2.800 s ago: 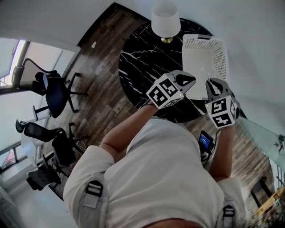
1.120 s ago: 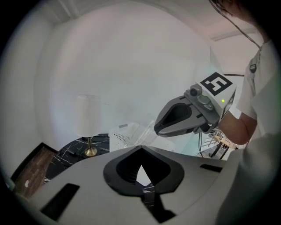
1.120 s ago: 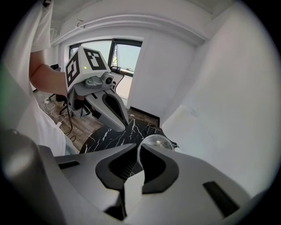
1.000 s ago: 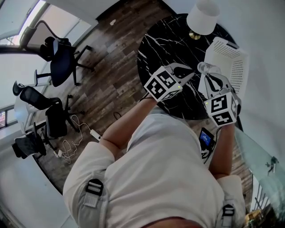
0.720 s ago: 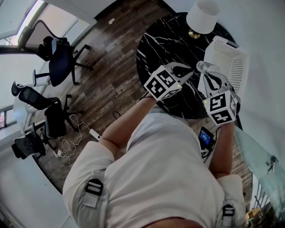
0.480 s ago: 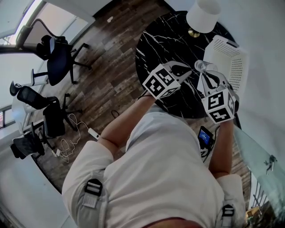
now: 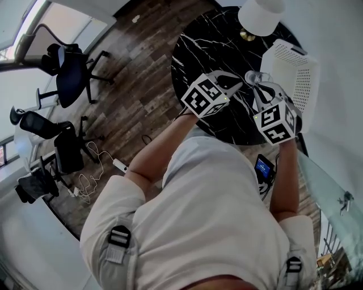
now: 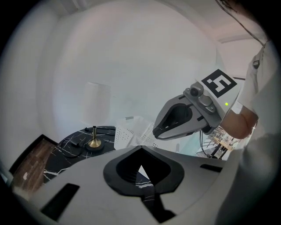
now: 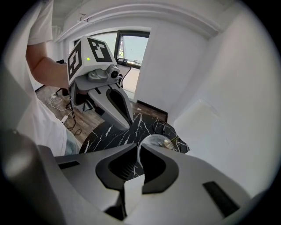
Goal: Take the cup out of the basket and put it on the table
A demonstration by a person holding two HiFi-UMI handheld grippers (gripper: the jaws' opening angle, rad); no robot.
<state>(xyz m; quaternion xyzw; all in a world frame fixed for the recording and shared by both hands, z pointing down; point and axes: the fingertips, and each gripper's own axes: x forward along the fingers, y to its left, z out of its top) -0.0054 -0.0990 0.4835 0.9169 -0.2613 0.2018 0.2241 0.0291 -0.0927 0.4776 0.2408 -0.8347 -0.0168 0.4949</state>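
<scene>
A clear cup point(image 7: 253, 77) hangs above the black marble table point(image 7: 204, 39), just left of the white perforated basket point(image 7: 295, 68). My right gripper point(image 7: 256, 85) is shut on its rim. In the right gripper view the cup point(image 9: 154, 141) sits at the tips of my right gripper point(image 9: 139, 147), one jaw inside the rim and one outside, with the table point(image 9: 114, 132) below. My left gripper point(image 7: 233, 81) hovers close to the left of the cup, shut and holding nothing. In the left gripper view the tips of my left gripper point(image 8: 141, 148) meet, and the basket point(image 8: 131, 132) stands beyond them.
A lamp with a white shade point(image 7: 261, 14) and brass foot point(image 8: 93, 143) stands at the table's far side, with a cable beside it. A white wall runs behind the basket. Office chairs point(image 7: 68, 73) stand on the wood floor to the left.
My right gripper was at the basket; it now holds the cup outside it and has drifted left over the table. The left gripper stays beside it.
</scene>
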